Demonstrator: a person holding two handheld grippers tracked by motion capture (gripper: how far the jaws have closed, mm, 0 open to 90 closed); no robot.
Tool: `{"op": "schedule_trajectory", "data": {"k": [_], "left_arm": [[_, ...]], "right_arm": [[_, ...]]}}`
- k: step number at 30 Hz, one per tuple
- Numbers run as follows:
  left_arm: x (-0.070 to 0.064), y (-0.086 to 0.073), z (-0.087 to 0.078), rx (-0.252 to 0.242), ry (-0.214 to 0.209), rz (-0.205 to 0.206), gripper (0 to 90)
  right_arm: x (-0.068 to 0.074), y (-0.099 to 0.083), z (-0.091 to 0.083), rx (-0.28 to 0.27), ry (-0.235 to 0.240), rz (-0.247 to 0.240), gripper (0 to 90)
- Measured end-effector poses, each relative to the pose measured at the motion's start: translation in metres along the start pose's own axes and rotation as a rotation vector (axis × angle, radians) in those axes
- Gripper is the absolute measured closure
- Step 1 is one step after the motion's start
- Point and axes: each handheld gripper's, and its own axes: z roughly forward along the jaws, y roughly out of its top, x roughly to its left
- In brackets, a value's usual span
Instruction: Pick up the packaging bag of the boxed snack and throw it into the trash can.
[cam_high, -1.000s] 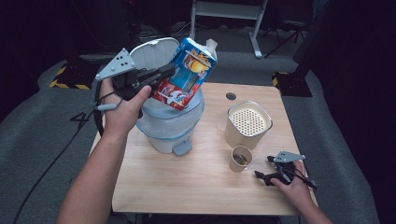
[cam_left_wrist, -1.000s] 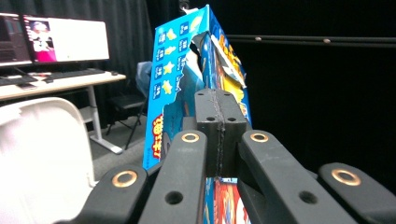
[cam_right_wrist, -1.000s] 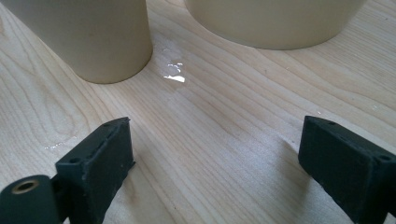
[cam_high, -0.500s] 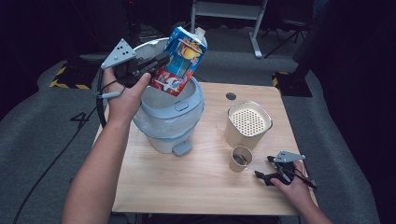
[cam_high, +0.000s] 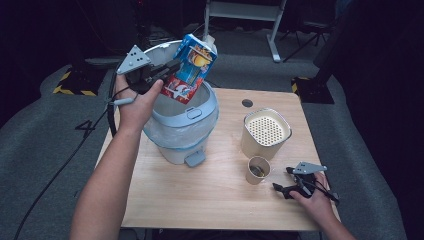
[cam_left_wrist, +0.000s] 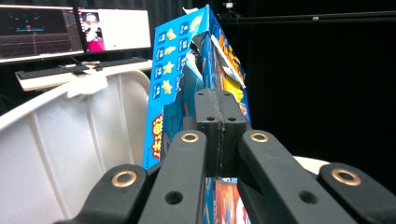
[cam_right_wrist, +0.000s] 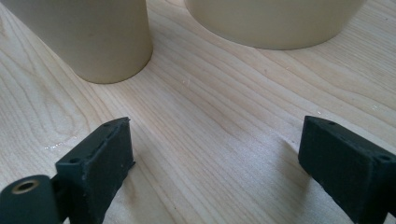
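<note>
A torn blue and red carton hangs tilted over the open mouth of a pale blue pedal bin. My left gripper is shut on the carton's side, and its grey plate points back left. In the left gripper view the closed jaws of that gripper pinch the carton, with the bin's raised white lid at the left. My right gripper rests on the table near its front right corner. It stands open with bare wood between its fingers.
A small beige cup stands just left of the right gripper. Behind it is a beige canister with a perforated lid. Both loom close in the right gripper view, cup and canister. The wooden table has a round hole.
My left gripper has carried the carton a little left and back over the bin, and the carton now tilts more. The right gripper has stayed put.
</note>
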Motion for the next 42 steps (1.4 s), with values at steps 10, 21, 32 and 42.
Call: {"op": "schedule_trajectory", "data": {"k": [10, 21, 32, 42], "left_arm": [[0.001, -0.012, 0.005, 0.032, 0.03, 0.01, 89.8], [-0.002, -0.01, 0.01, 0.044, 0.006, 0.01, 89.5], [-0.015, -0.003, -0.008, 0.023, -0.044, 0.024, 45.8], [-0.037, -0.006, -0.038, 0.064, -0.1, 0.055, 43.5]], "right_arm": [[0.0, 0.0, 0.0, 0.0, 0.0, 0.0, 10.0], [0.0, 0.0, 0.0, 0.0, 0.0, 0.0, 10.0], [0.0, 0.0, 0.0, 0.0, 0.0, 0.0, 10.0], [0.0, 0.0, 0.0, -0.001, 0.0, 0.0, 10.0]]}}
